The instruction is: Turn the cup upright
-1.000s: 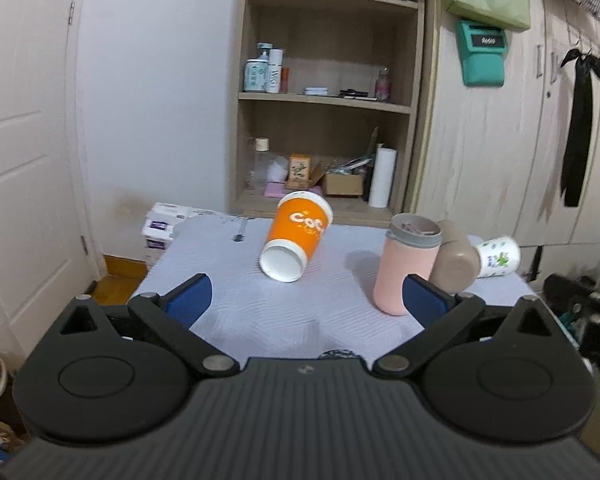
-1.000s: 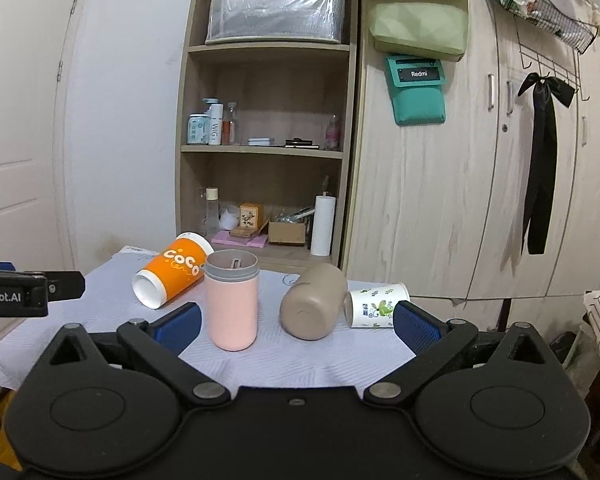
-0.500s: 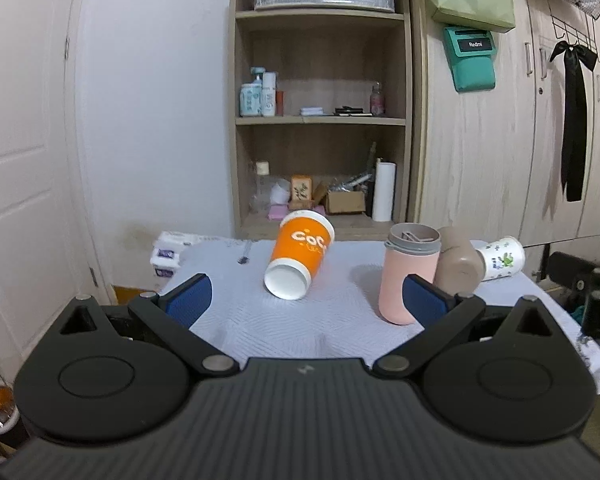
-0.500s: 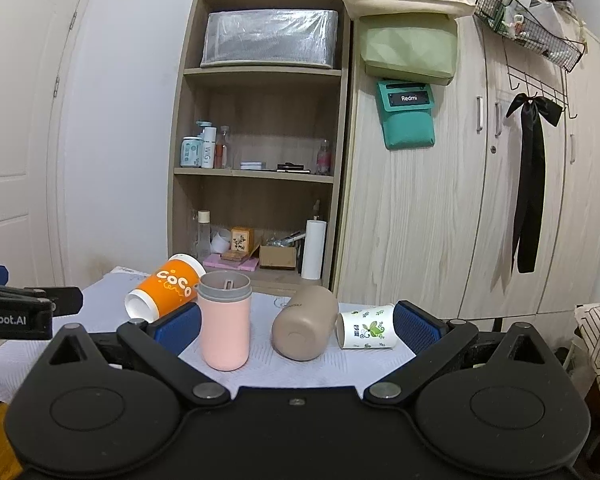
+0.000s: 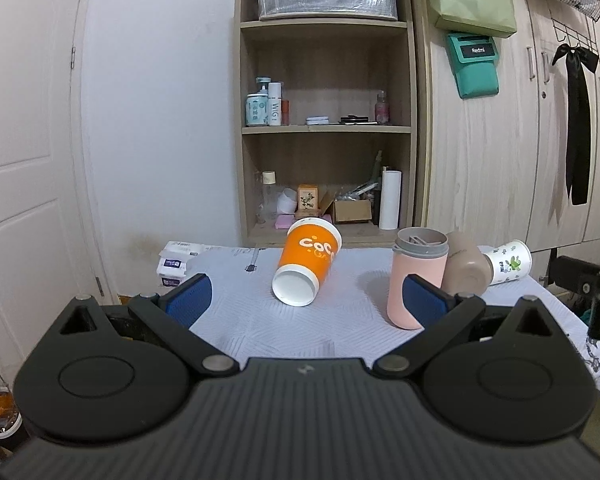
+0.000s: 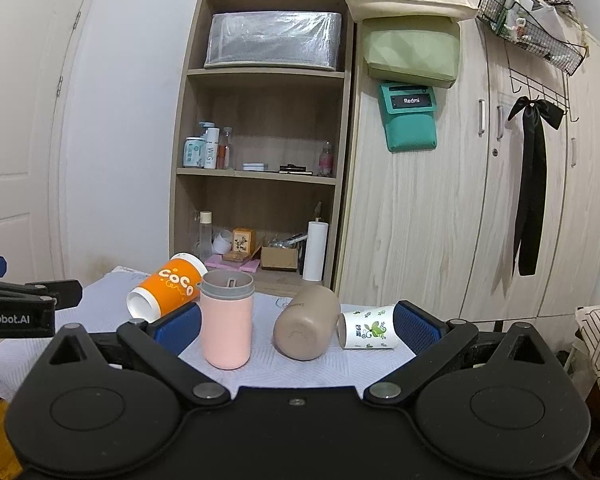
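— Orange paper cup [image 5: 308,266] lies on its side in my left view, dead ahead between the left tongs [image 5: 304,300], mouth toward me, well apart from the blue pads. Those tongs are spread wide, holding nothing.

— And the right view?

— Right tongs [image 6: 298,326] also wide and empty; the orange cup sits ahead-left, beyond the upright pink tumbler [image 6: 226,320]. I judge we're at the approach: next I'd advance, close on the cup's wall, then rotate.

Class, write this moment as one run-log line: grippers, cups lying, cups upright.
left gripper open, empty | right gripper open, empty | lying: orange cup, tan cup, white cup | upright: pink cup
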